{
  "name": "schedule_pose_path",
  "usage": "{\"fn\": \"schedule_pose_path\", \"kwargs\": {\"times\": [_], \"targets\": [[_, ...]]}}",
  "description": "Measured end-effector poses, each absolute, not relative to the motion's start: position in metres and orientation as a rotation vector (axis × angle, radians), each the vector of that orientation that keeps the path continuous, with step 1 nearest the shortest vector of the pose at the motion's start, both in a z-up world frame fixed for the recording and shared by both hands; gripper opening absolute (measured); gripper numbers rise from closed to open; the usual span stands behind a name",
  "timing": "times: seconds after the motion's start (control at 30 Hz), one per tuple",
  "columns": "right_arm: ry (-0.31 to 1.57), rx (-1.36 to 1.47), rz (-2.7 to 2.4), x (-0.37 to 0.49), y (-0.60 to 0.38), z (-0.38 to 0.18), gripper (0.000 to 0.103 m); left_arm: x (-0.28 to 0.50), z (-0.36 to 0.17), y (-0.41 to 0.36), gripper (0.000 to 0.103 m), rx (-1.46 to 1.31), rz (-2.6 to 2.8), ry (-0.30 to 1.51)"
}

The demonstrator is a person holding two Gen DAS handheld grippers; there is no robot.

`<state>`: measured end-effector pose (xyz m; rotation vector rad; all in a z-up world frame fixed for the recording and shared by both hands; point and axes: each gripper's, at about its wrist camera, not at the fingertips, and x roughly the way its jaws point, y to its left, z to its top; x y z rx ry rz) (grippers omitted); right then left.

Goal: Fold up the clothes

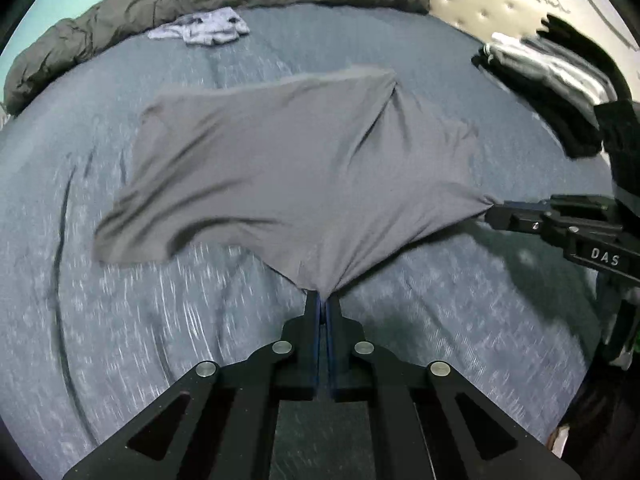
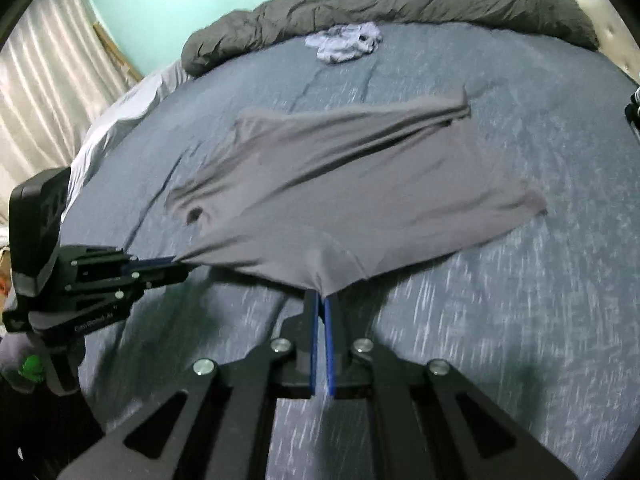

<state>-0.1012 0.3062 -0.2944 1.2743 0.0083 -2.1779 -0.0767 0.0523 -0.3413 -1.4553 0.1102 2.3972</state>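
Observation:
A grey T-shirt (image 1: 288, 168) lies spread on the blue-grey bed sheet (image 1: 120, 320), its near edge lifted. My left gripper (image 1: 323, 296) is shut on one point of that near edge, the cloth bunched into its tips. My right gripper (image 1: 490, 210) comes in from the right in the left wrist view and pinches another corner. In the right wrist view the same shirt (image 2: 340, 184) stretches away from my right gripper (image 2: 322, 294), shut on the hem. There the left gripper (image 2: 176, 266) grips the shirt from the left. One sleeve (image 2: 516, 208) lies flat to the right.
A rolled dark grey duvet (image 1: 224, 0) lines the far edge of the bed. A crumpled white garment (image 1: 204, 28) lies just before it. A stack of folded dark and white clothes (image 1: 548, 76) sits at the right by a pale headboard (image 1: 500, 4). Curtains (image 2: 44, 92) hang left.

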Motion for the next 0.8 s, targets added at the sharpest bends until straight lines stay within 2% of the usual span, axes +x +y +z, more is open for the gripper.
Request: {"fn": "schedule_pose_path", "kwargs": {"times": [0.27, 0.43, 0.57, 0.67, 0.7, 0.8], "targets": [[0.053, 1.327, -2.146, -0.088, 0.302, -0.309, 0.002, -0.068, -0.353, 0.053, 0.002, -1.493, 2.374, 0.102], [-0.002, 1.345, -2.17, -0.096, 0.305, -0.316, 0.004, -0.08, -0.357, 0.043, 0.003, -1.502, 2.371, 0.015], [-0.067, 1.363, -2.178, -0.102, 0.315, -0.313, 0.004, -0.085, -0.34, 0.018, 0.015, -1.483, 2.41, -0.076], [-0.109, 1.336, -2.202, -0.109, 0.333, -0.303, 0.005, -0.097, -0.325, -0.015, 0.018, -1.451, 2.466, -0.173], [-0.11, 1.323, -2.217, -0.114, 0.339, -0.299, 0.005, -0.103, -0.321, -0.026, 0.024, -1.441, 2.492, -0.201], [-0.075, 1.304, -2.26, -0.138, 0.351, -0.291, 0.006, -0.129, -0.316, -0.055, 0.028, -1.443, 2.568, -0.241]]}}
